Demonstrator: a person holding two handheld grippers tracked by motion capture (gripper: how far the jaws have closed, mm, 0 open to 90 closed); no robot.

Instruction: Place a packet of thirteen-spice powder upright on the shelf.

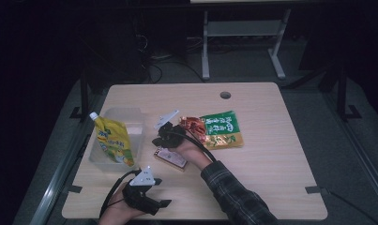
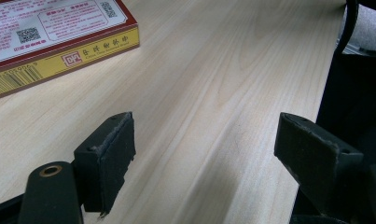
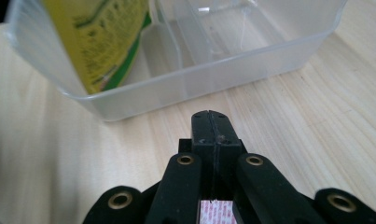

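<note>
The left gripper (image 1: 164, 203), jaws spread and empty, rested near the table's 6 o'clock edge. Just beyond, at 12 o'clock from it, lay the flat red-and-yellow cardboard box (image 1: 170, 158). The right gripper (image 3: 212, 117), jaws pressed together on nothing, faced the clear plastic bin (image 1: 138, 117), which held a yellow spouted drink pouch (image 1: 115, 142). Judged risk: a closed-jaw advance could shove the light bin or topple the pouch. Farther off, the pale wood-grain table (image 1: 271, 159) stood on grey flooring in a dark room.

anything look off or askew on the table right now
Nothing is spilled or damaged. The yellow pouch leans tilted against the clear bin wall rather than lying flat. The flat box lies askew beside the right gripper, which is shut and empty.
</note>
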